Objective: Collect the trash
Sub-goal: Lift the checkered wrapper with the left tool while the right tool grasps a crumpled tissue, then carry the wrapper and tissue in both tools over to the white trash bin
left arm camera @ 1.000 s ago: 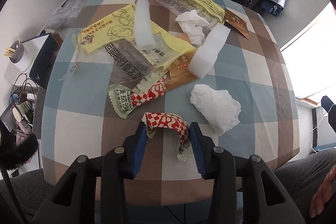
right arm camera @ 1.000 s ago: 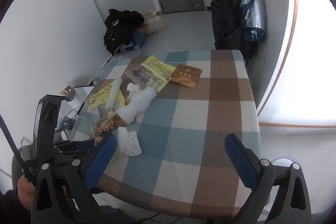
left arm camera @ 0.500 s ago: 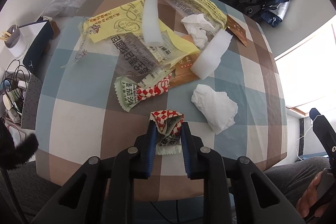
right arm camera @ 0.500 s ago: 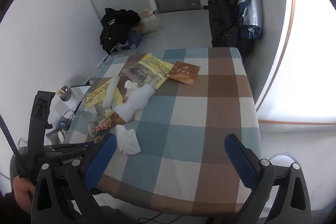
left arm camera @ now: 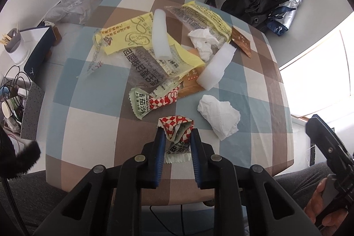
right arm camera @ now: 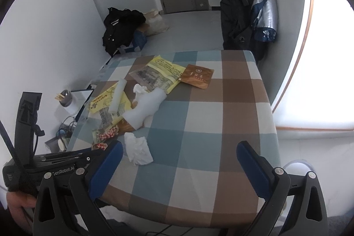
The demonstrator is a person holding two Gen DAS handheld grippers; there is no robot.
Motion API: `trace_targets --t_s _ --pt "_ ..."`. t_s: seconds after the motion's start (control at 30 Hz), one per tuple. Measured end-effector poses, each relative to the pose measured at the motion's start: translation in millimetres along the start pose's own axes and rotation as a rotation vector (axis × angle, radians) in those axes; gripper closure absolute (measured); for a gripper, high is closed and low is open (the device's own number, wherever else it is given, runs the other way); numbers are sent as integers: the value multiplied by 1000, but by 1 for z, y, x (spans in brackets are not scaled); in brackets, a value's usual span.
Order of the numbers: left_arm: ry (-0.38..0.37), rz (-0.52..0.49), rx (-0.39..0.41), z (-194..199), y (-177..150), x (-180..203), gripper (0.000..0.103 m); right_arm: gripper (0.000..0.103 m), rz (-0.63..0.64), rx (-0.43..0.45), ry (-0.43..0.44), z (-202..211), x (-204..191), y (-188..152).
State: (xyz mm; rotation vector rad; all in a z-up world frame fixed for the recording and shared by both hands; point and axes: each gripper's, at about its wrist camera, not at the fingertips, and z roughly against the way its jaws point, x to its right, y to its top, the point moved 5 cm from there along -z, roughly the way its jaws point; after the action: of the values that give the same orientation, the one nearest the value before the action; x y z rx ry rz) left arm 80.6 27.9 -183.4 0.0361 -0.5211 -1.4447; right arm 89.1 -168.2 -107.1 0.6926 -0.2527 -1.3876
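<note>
Trash pickup underway: left claw (left arm camera: 176,136) pinches the crumpled red-and-white checked sauce packet (left arm camera: 177,128) just above the checked tabletop (left arm camera: 93,125). Right claw (right arm camera: 179,160) hangs wide open, empty. Best lift straight, keeping the squeeze firm; crumpled white tissue (left arm camera: 219,116) lies just right.

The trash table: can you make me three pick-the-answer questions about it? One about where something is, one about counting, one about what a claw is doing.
1. Where does the brown sachet lie?
A. near the table's far end
B. in the right claw
C. on the floor

2. How many crumpled white tissues are on the checked tablecloth?
A. none
B. two
C. five

3. What is the left claw doing?
A. hanging wide open
B. pinching a red-and-white checked wrapper
C. holding a cup

Answers: 1 A, it lies beside the far yellow bag; 2 B, one near, one among the wrappers; 3 B, the pads squeeze it.
</note>
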Motion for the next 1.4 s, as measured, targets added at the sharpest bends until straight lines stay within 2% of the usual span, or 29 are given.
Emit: trace_targets --t_s 0.27,0.37,0.57,0.8,1.0,1.1,1.13,1.17,1.2,1.23,1.4 --pt "-63 16 58 23 4 -14 85 0 26 -30 -31 -17 -13 -2" --pt "-84 20 78 30 7 -19 85 5 30 -43 -36 -25 -19 -3" --pt "-130 16 132 42 13 -32 85 12 40 -123 -26 -52 -35 -10" --pt "-164 32 141 44 18 -46 85 21 77 -186 -8 -77 -55 -17" --pt "-164 32 160 47 23 -53 85 40 81 -232 23 -93 -63 -21" --pt "-166 47 161 47 22 -57 85 53 95 -249 25 -97 -66 -24" --pt "-169 50 161 48 22 -58 85 62 100 -259 27 -99 -67 -25" --pt "-167 51 162 48 22 -58 85 78 106 -269 27 -101 -68 -27" --pt "-162 50 163 48 21 -58 85 86 111 -277 24 -102 -69 -28" --pt "-158 48 164 48 21 -59 85 89 119 -280 19 -102 -70 -29" --pt "-150 44 162 48 19 -57 85 90 138 -257 37 -94 -75 -30"
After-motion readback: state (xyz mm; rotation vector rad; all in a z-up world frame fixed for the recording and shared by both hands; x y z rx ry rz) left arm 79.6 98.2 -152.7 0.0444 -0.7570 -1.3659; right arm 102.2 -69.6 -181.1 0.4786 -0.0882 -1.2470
